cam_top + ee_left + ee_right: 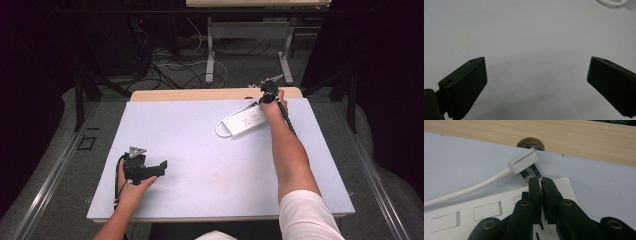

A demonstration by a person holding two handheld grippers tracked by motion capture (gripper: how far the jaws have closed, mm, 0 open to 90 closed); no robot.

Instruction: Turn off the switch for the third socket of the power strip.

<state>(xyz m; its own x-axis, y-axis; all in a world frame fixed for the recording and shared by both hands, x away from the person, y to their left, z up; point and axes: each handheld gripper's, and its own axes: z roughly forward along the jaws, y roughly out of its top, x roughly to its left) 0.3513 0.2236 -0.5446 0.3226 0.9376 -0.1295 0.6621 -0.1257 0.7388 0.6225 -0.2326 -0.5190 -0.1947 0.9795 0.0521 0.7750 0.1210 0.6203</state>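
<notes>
**Closed jaws over the power strip's far end**

Black jaws of the right gripper (541,181) fill the near part of the right gripper view, pressed almost together with only a thin slit between them and nothing caught there. Their tips sit over the end of the white power strip (486,211), right beside the metal prongs of the white plug (524,162), which lies on the sheet just off the strip's corner with its cable (461,192) running away to the left. Whether the tips touch the prongs is hard to tell. The strip's near end is cut off by the frame and partly covered by the gripper; its rectangular sockets show no readable writing.

From above, the power strip (243,120) lies slanted at the far right of the white sheet (200,165), its cable looped at its left end. The right gripper (268,92) reaches it at the end of an outstretched forearm, which hides that end of the strip.

Behind the plug, a round brown fitting (530,143) sits in the wooden table edge (574,140), half hidden by the sheet.

Well apart, at the near left, the left gripper (161,166) rests with its jaws spread wide over bare sheet, holding nothing.
</notes>
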